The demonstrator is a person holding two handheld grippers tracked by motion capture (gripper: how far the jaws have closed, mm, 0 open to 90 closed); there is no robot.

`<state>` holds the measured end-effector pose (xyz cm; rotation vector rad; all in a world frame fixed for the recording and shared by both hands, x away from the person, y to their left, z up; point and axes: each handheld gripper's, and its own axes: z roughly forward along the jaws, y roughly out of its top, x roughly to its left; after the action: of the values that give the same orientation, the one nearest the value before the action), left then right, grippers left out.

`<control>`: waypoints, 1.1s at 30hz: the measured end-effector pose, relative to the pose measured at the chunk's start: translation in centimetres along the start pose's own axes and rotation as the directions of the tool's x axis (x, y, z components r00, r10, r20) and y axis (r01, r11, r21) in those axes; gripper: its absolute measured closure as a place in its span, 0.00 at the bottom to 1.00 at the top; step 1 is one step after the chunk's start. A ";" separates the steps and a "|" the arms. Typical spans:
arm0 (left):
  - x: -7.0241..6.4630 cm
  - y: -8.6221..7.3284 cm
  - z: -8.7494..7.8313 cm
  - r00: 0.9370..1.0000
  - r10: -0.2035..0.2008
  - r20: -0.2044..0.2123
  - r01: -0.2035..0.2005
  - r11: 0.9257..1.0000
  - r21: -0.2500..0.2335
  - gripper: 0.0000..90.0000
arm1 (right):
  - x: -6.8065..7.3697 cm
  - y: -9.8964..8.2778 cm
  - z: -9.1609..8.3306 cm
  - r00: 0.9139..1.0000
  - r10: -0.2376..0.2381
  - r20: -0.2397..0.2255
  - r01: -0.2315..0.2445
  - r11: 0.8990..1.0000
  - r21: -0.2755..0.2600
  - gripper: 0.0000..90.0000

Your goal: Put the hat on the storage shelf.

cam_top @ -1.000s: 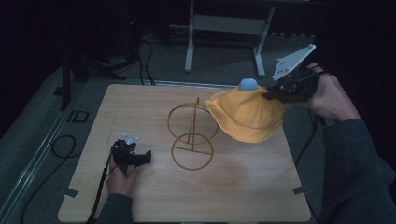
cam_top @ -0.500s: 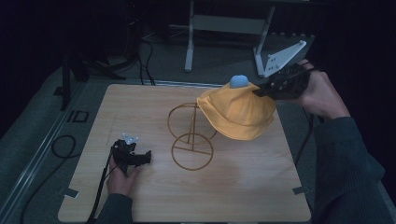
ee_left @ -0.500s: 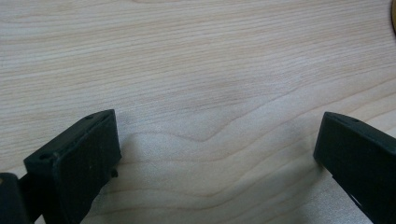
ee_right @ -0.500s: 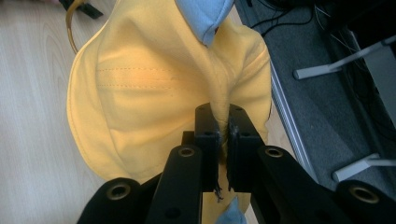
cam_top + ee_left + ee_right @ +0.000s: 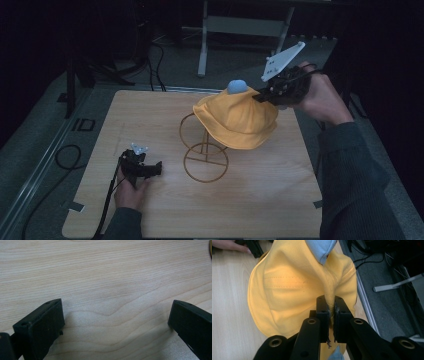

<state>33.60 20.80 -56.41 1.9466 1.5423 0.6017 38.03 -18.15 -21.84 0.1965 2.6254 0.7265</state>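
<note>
Since a second ago our right gripper (image 5: pixel 260 96), pinching a fold of the yellow hat (image 5: pixel 235 122), has carried it toward nine o'clock over the wire stand (image 5: pixel 205 150); hanging looks close. Our left gripper (image 5: pixel 157 168) rests spread on the table (image 5: pixel 260 200).

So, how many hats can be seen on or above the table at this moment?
1. The yellow hat hangs above the wire stand, pinched in the right gripper. Its fabric sits between the shut jaws in the right gripper view. Nothing suggests another hat is hidden.
</note>
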 end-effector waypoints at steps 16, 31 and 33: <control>0.0 0.0 0.0 1.000 -0.001 0.001 0.001 1.000 0.001 0.00 | 1.3 3.3 3.4 0.997 -0.069 -0.045 0.071 0.997 0.042 0.94; 0.0 0.0 0.0 1.000 -0.001 0.000 0.001 1.000 0.001 0.00 | 2.5 6.9 6.4 0.991 -0.109 -0.084 0.113 0.992 0.050 0.93; 0.0 0.0 0.0 1.000 0.002 0.000 -0.002 1.000 0.002 0.00 | 2.8 7.0 6.9 0.989 -0.111 -0.095 0.116 0.992 0.052 0.91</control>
<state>33.60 20.81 -56.40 1.9502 1.5418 0.6006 38.61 -8.27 -24.57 0.0300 2.7206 0.6367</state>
